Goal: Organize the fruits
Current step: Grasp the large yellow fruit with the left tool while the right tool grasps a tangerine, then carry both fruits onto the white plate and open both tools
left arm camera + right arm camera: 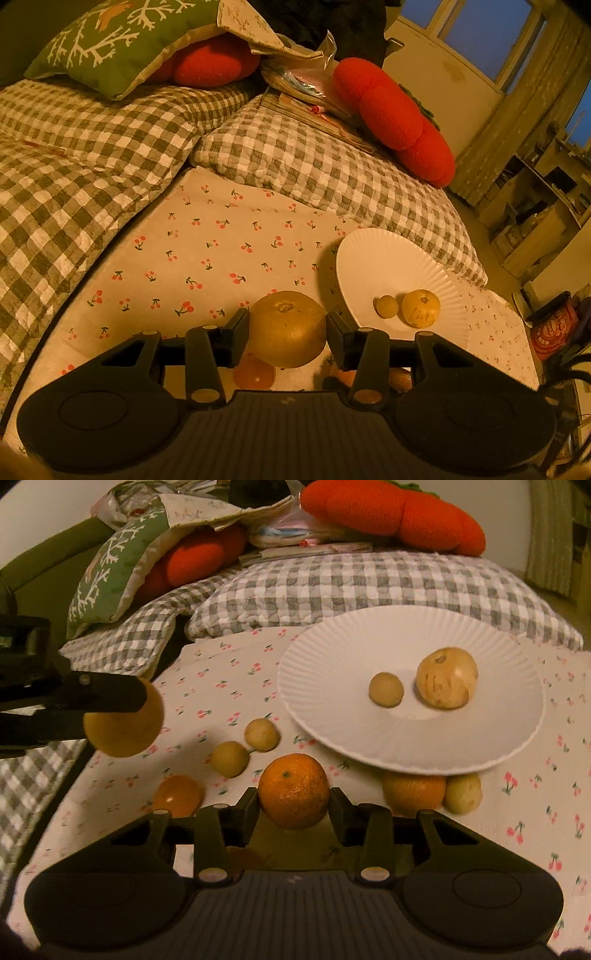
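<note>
Black right gripper (293, 803) clamps tangerine (293, 792) — left gripper (288, 330) grips pear (287, 328).

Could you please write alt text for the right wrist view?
The right gripper clamps an orange above a cherry-print sheet; beyond it, a white plate holds two pale fruits.

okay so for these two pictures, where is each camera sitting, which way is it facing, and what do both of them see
Left wrist: on the left gripper, looking down along its fingers at the large yellow-brown fruit they clamp, bed and window beyond.
Right wrist: on the right gripper, facing the orange between its fingers; the left gripper shows at left.
Shared: white plate with its two pale fruits, cherry-print sheet, checked quilt, red cushions.
</note>
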`<act>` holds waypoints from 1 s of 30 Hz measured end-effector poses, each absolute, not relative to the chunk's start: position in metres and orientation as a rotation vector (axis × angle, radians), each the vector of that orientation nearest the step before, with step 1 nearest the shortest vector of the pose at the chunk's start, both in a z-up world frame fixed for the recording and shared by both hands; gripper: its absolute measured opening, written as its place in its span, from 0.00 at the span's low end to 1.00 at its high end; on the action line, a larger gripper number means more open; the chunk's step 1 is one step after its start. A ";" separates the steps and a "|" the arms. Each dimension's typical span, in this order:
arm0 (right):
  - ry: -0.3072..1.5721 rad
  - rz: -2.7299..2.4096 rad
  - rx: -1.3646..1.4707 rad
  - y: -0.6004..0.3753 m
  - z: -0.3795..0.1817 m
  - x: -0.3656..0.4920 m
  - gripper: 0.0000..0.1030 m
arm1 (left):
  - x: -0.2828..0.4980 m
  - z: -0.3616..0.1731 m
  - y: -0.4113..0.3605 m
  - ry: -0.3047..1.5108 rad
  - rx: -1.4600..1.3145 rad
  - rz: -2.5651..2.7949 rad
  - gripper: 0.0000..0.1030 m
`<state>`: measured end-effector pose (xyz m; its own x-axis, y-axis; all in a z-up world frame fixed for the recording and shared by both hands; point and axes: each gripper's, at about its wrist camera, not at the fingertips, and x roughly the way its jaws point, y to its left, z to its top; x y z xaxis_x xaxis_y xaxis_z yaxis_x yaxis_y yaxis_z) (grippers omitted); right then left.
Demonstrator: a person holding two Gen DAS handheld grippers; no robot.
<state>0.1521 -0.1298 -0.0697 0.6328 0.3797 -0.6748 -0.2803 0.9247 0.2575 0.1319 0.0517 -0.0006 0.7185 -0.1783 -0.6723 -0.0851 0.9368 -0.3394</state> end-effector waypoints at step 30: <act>0.819 0.488 0.483 -0.205 0.014 0.150 0.36 | 0.144 0.016 0.035 0.733 -0.350 0.028 0.33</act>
